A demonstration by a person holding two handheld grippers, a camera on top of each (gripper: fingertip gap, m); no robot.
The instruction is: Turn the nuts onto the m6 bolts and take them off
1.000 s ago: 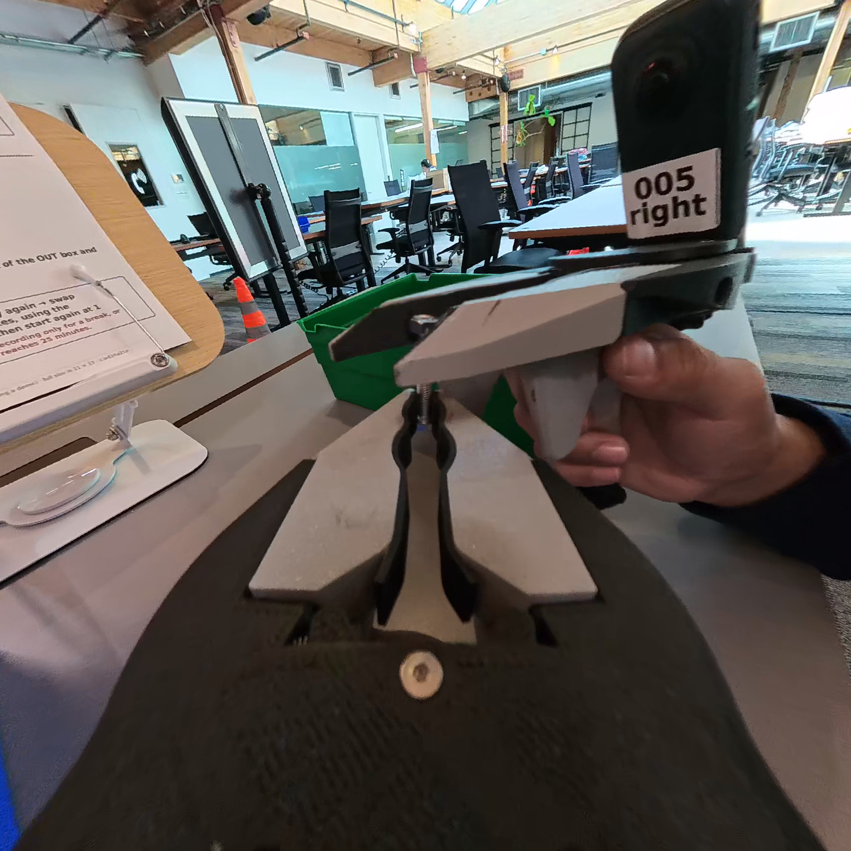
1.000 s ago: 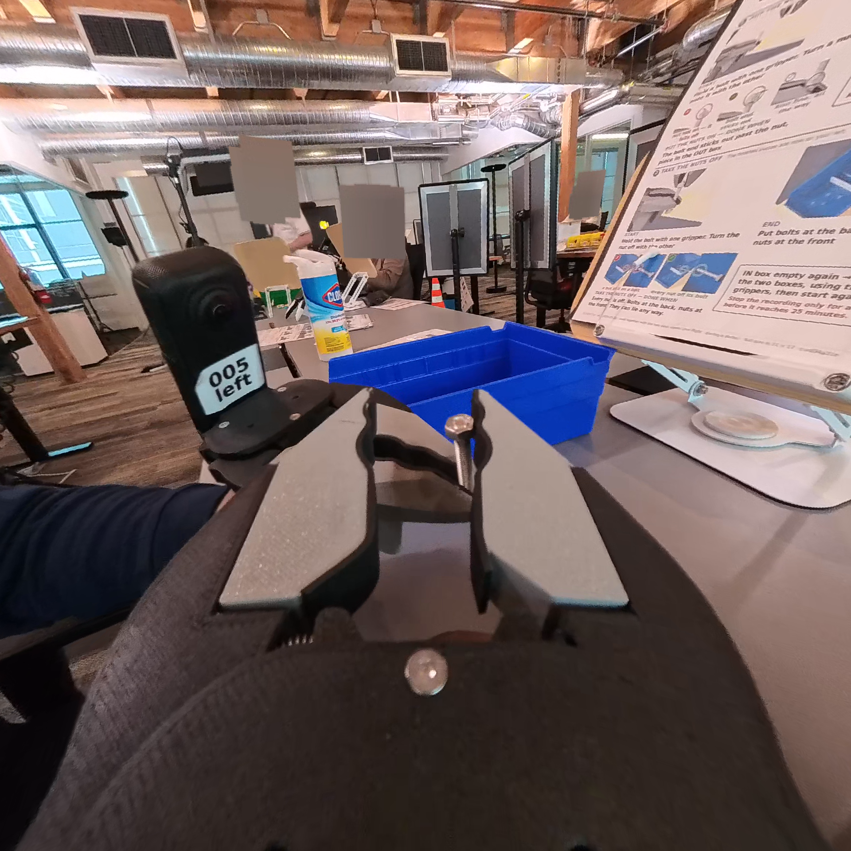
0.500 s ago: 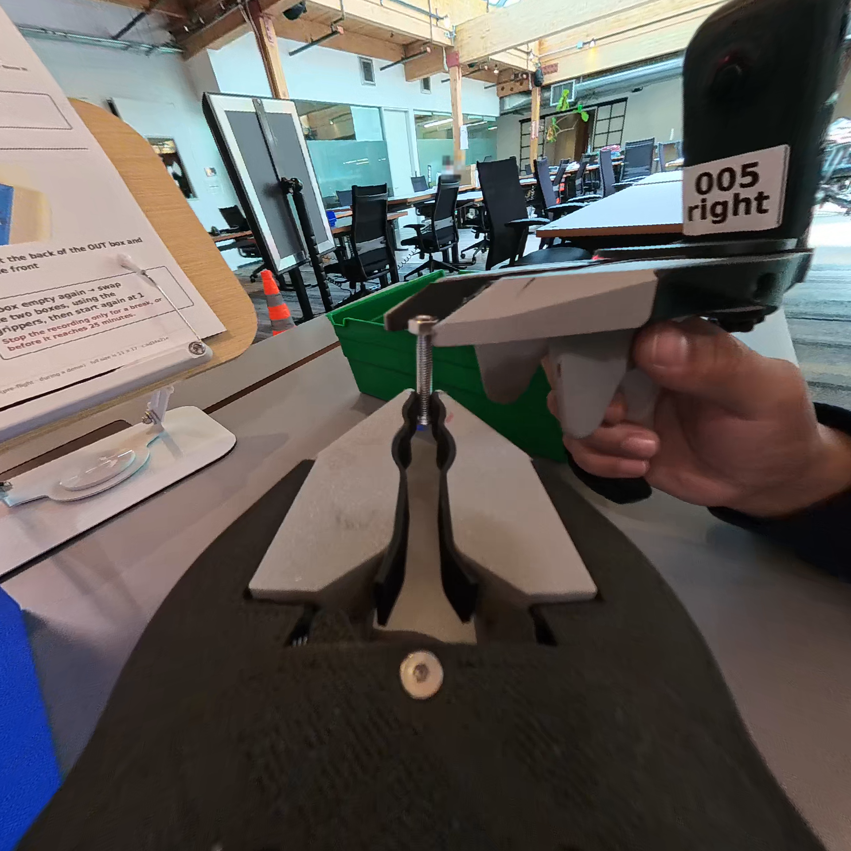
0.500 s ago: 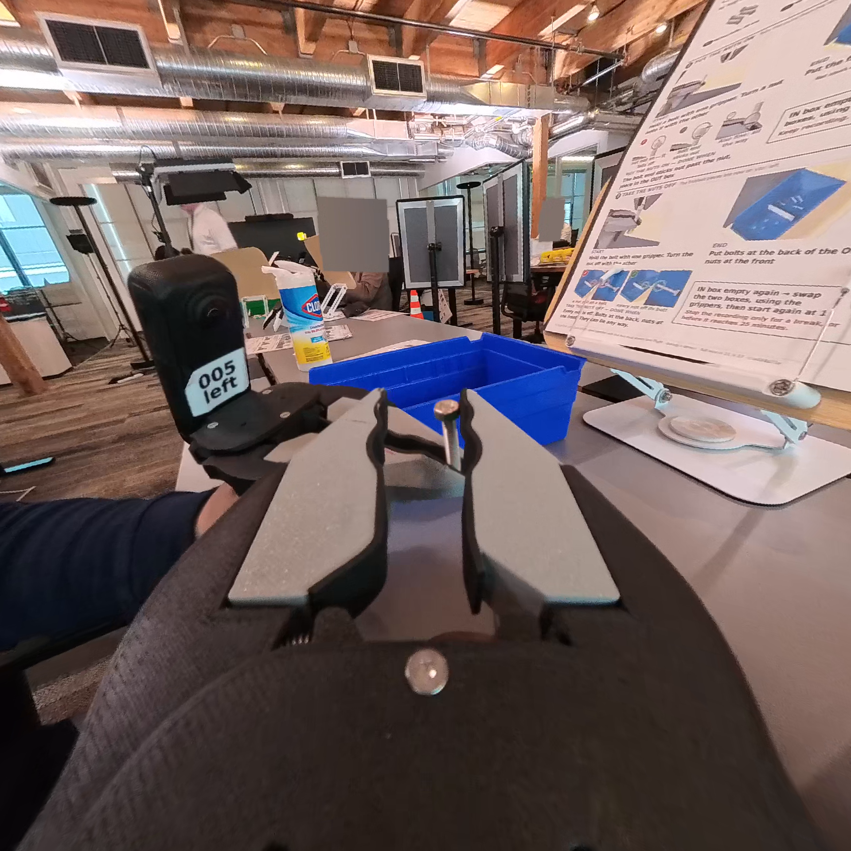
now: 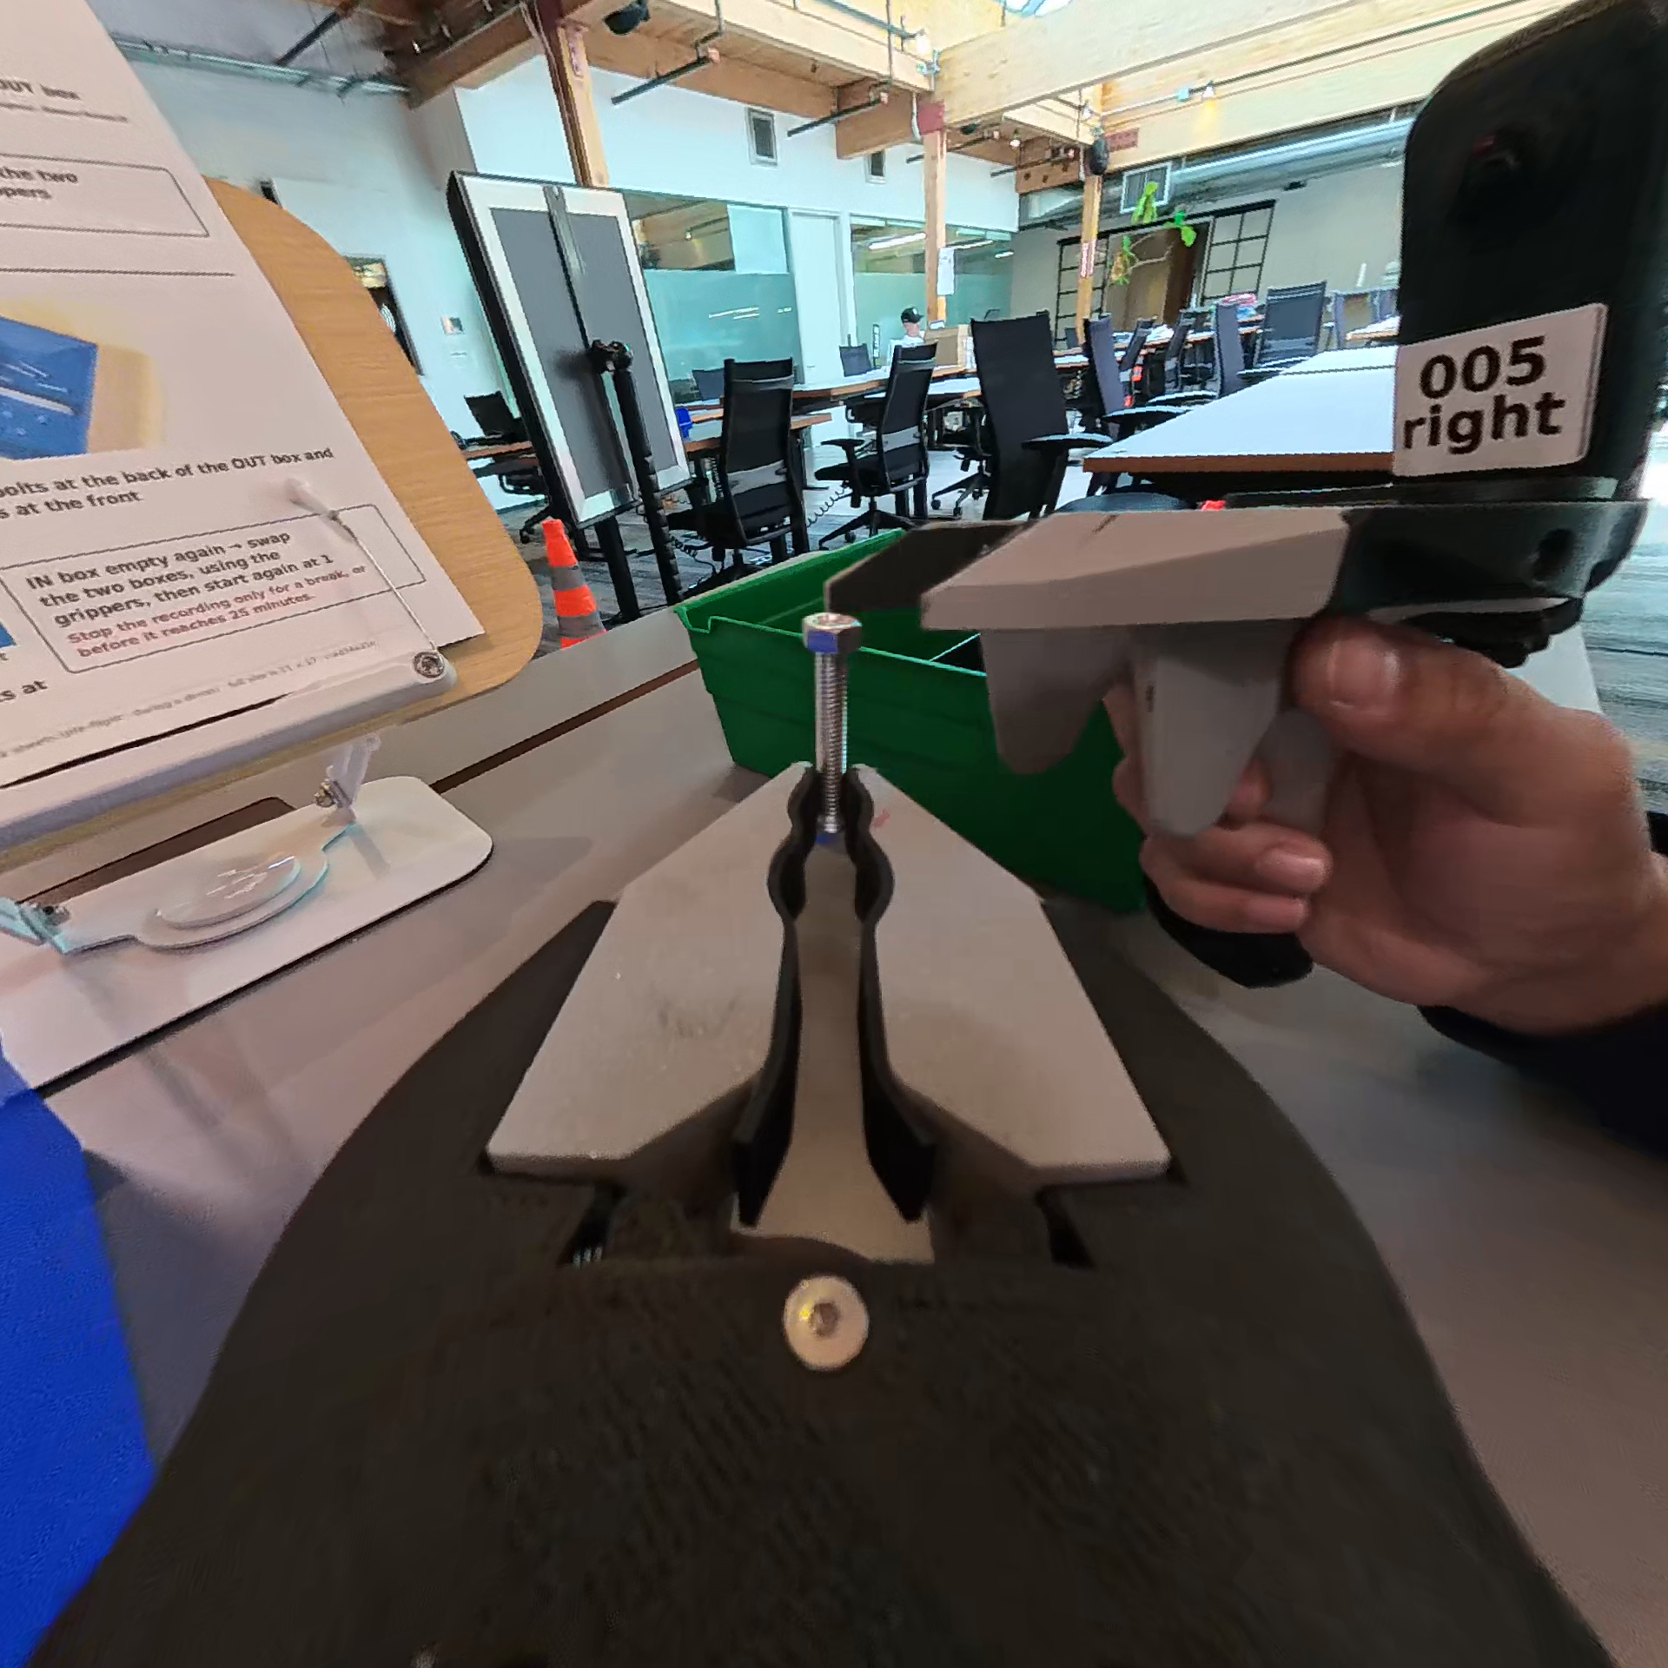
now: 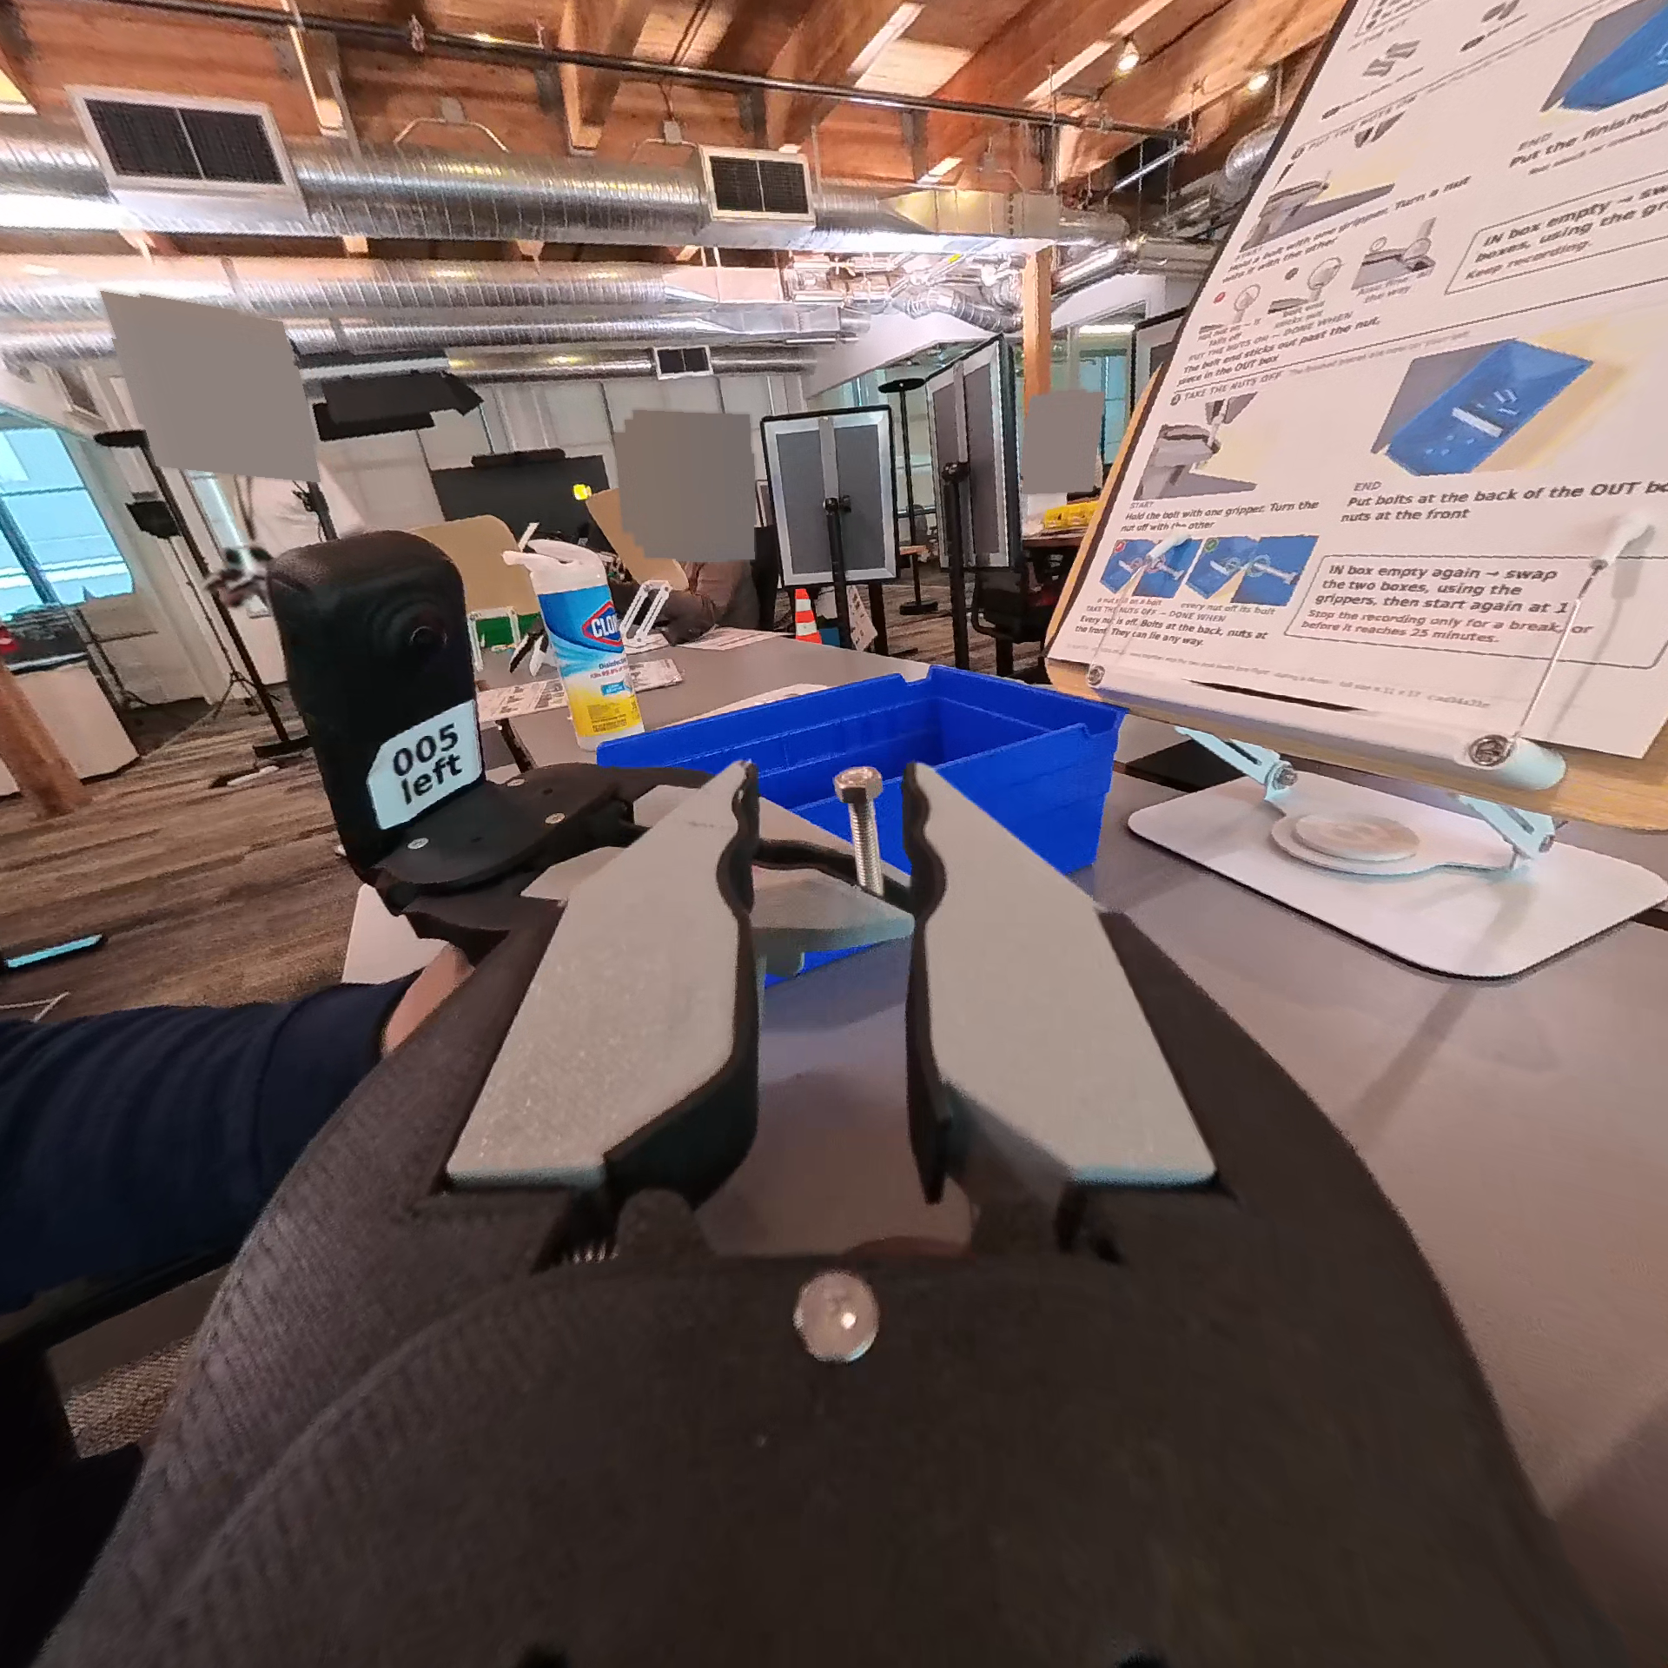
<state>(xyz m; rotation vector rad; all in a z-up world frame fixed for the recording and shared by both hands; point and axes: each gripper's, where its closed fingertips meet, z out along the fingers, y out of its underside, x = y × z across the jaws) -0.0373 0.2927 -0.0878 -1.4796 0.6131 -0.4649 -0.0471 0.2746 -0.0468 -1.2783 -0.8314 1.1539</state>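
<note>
I have the M6 bolt (image 5: 829,722) standing upright, its lower shank pinched between the tips of my left gripper (image 5: 830,817), whose fingers are closed hard on the thread. At the top sits a hex nut (image 5: 832,639), showing a blue tint, right at the bolt's upper end, with the green bin (image 5: 903,713) behind it. My right gripper (image 6: 826,812) is spread wide and holds nothing; in its own view the bolt rises in the gap between its fingers, touching neither as far as I can tell, with the blue bin (image 6: 993,749) beyond.

I judge the steel bolt to be light, rigid and smooth: it will not bend, but it may pivot or slip in a two-point pinch if I push sideways. The nut is small and its flats are the only good purchase, so I would close on two opposite flats, squarely and level, and twist without leaning on the bolt.
</note>
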